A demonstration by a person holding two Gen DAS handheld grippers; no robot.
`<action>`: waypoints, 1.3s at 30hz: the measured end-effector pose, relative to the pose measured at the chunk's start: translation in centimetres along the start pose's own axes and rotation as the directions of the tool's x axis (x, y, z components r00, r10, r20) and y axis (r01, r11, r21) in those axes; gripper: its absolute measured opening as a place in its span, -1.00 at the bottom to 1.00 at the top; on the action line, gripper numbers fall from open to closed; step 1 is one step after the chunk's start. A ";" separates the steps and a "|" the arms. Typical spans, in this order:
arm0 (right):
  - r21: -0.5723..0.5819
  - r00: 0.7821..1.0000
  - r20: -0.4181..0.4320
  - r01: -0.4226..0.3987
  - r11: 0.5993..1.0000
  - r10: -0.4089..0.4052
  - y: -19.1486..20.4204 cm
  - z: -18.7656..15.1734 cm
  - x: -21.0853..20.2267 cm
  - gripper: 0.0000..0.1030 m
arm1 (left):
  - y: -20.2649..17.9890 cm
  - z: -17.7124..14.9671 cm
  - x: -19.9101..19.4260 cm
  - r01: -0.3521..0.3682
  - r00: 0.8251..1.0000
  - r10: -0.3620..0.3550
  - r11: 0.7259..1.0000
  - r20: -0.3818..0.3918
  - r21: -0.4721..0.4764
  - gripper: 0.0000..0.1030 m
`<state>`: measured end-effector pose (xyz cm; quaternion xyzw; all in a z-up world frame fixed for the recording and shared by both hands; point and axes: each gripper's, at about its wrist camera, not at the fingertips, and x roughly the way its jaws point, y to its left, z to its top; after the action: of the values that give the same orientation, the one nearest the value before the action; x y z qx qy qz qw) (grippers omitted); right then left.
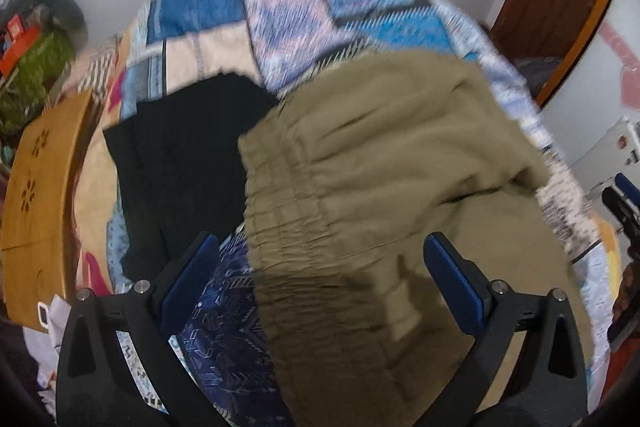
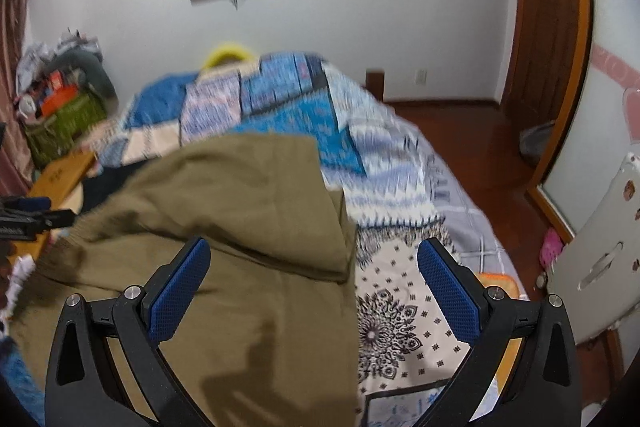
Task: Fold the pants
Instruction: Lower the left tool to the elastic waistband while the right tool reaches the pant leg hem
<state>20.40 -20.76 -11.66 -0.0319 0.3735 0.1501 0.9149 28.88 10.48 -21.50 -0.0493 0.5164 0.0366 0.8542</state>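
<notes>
- To the far left of the olive pants (image 1: 384, 163), a green bag (image 1: 32, 79) is seen against the wall, stuffed with things; an orange box (image 1: 18, 39) shows at its top, the rest being too blurred to name.
- Nearer the pants on that side, a wooden board (image 1: 40, 211) with cut-out flower shapes is seen at the bed's edge.
- Just left of the pants, touching their gathered waistband, a black garment (image 1: 180, 163) is laid flat.
- The pants themselves are spread on the patchwork quilt (image 1: 288, 11), one part doubled over the rest.
- The left gripper (image 1: 320, 267) is held above the waistband end with its blue pads wide apart, nothing between them.
- The right gripper (image 2: 314, 267) is held over the right edge of the pants (image 2: 240, 227), fingers likewise spread and empty.
- Right of the pants, bare quilt (image 2: 400, 307) with black medallion print is seen.
</notes>
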 end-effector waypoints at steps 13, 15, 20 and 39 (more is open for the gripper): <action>0.065 0.945 -0.284 -0.148 0.987 0.161 -2.1 -1.2 8.9 0.38 | 1.1 -0.7 2.4 0.093 0.992 -0.093 0.996 -0.084 -0.006 0.43; 0.048 0.931 -0.324 -0.159 0.986 0.166 -1.9 -1.6 10.1 0.24 | 1.3 -0.8 2.4 0.108 0.990 -0.109 0.994 -0.092 -0.022 0.38; 0.080 0.916 -0.348 -0.183 0.980 0.200 -2.3 -1.9 11.3 -0.17 | 1.9 -1.1 2.6 0.141 0.985 -0.146 0.988 -0.094 -0.064 0.25; 0.019 0.906 -0.409 -0.115 0.993 0.112 -2.2 -3.1 10.1 -0.77 | 1.1 -1.7 1.8 -0.006 1.000 0.007 0.996 -0.005 0.092 0.16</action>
<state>25.86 -20.87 -21.01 -0.0435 0.5575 0.1940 0.8060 28.15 11.34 -23.95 -0.0082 0.5199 0.0153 0.8540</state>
